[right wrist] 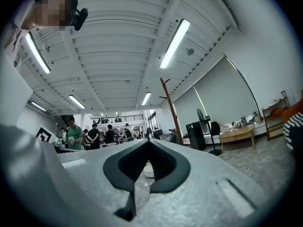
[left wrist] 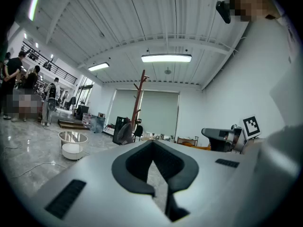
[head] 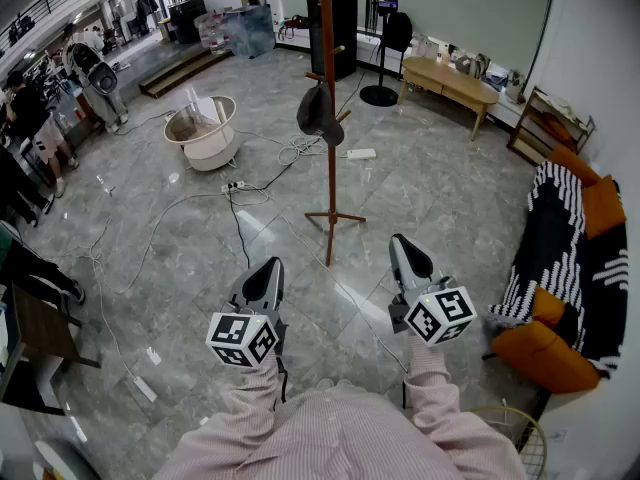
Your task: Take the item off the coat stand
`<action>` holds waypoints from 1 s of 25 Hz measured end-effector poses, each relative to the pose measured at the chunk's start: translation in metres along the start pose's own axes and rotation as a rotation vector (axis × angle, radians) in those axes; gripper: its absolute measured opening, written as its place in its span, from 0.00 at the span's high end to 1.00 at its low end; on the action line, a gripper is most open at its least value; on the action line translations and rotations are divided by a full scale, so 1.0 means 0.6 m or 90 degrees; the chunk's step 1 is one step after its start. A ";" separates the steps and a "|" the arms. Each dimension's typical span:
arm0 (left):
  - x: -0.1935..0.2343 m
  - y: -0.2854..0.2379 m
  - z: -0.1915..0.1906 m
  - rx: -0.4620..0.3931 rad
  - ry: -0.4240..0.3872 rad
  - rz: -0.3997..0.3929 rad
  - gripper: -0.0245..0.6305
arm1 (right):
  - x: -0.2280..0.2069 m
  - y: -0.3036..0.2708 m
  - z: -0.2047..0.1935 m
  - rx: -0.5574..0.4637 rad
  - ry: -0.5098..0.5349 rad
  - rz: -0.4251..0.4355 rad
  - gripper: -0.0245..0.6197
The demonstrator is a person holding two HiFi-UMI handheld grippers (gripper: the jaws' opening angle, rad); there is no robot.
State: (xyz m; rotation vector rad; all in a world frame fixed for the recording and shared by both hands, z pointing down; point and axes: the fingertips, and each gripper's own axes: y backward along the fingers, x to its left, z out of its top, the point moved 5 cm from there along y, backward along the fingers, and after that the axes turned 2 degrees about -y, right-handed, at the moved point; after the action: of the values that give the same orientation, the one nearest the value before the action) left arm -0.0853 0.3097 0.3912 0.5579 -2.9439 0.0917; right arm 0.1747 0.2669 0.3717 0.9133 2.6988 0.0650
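A tall red-brown coat stand [head: 328, 138] rises from the grey tiled floor ahead of me. A dark cap [head: 318, 113] hangs from a peg on its left side. My left gripper [head: 264, 276] and right gripper [head: 408, 255] are held low and close to my body, well short of the stand's feet. Both have their jaws together with nothing between them. In the left gripper view the stand [left wrist: 138, 100] and the cap [left wrist: 124, 132] are far off beyond the shut tips [left wrist: 152, 143]. The right gripper view shows the stand [right wrist: 171, 110] beyond its shut tips [right wrist: 148, 142].
A white round tub [head: 203, 130] and loose cables [head: 240, 193] lie left of the stand. Behind it are a black cabinet [head: 345, 28], a floor fan [head: 385, 58] and a wooden bench [head: 450, 80]. A striped sofa with orange cushions [head: 570, 268] lines the right wall. People stand far left [head: 30, 128].
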 end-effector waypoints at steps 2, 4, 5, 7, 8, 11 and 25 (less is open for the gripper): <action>-0.003 0.002 0.004 -0.001 -0.001 0.001 0.96 | -0.001 0.004 0.004 0.000 0.001 -0.003 0.95; -0.004 0.005 0.007 -0.002 -0.003 0.003 0.96 | -0.001 0.008 0.005 0.000 0.001 -0.005 0.95; -0.005 0.006 0.007 -0.002 -0.005 0.005 0.96 | -0.002 0.010 0.005 0.000 0.002 -0.006 0.95; -0.006 0.008 0.007 -0.002 -0.008 0.008 0.96 | -0.004 0.015 0.004 0.000 0.002 -0.006 0.95; -0.007 0.009 0.006 -0.003 -0.009 0.010 0.96 | -0.006 0.017 0.004 0.000 0.001 -0.006 0.95; -0.011 0.008 0.004 -0.006 -0.016 0.015 0.96 | -0.012 0.024 0.003 0.000 -0.001 -0.005 0.95; -0.035 -0.007 0.012 -0.023 -0.042 0.015 0.96 | -0.032 0.033 -0.007 0.002 -0.008 0.012 0.95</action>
State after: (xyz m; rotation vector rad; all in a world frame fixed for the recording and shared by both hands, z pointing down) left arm -0.0652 0.3126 0.3809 0.5315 -3.0095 0.0232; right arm 0.1997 0.2717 0.3831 0.9364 2.6803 0.0587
